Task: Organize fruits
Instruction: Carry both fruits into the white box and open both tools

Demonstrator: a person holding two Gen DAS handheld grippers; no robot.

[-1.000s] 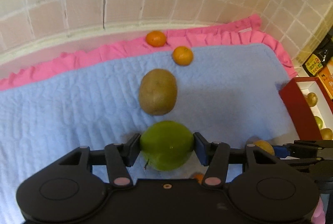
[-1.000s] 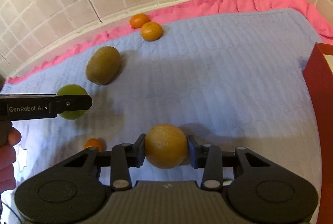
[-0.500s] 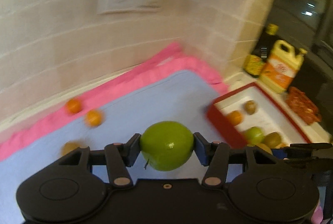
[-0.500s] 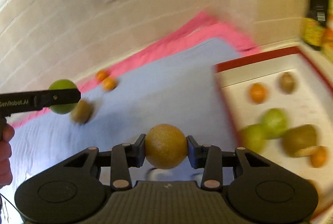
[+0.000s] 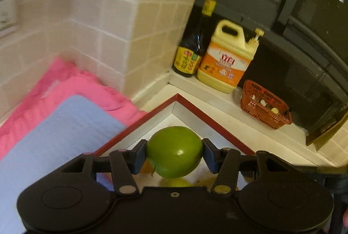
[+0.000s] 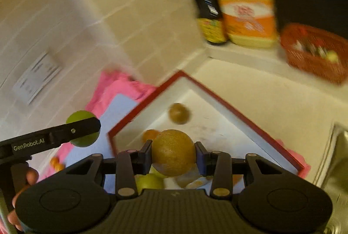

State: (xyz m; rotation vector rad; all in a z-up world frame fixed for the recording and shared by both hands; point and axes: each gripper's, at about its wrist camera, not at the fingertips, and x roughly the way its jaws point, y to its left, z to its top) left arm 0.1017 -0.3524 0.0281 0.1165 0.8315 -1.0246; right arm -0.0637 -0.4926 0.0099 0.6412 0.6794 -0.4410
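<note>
Left wrist view: both grippers have swung from the blue quilted mat (image 5: 65,136) to the red-rimmed white tray (image 5: 217,123), left gripper (image 5: 174,152) clamping the round green fruit (image 5: 174,151) over its 12 o'clock corner, right gripper (image 6: 173,155) pinching the round brownish-yellow fruit (image 6: 173,152) (2 fruits ready to drop).

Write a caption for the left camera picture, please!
The left tool holds a green fruit over the corner of a red box.

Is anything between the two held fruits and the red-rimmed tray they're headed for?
Nothing visible blocks either. The green fruit and the brown-orange fruit hang over the tray. Fruit already lies below them, but bare floor remains toward the far corner.
</note>
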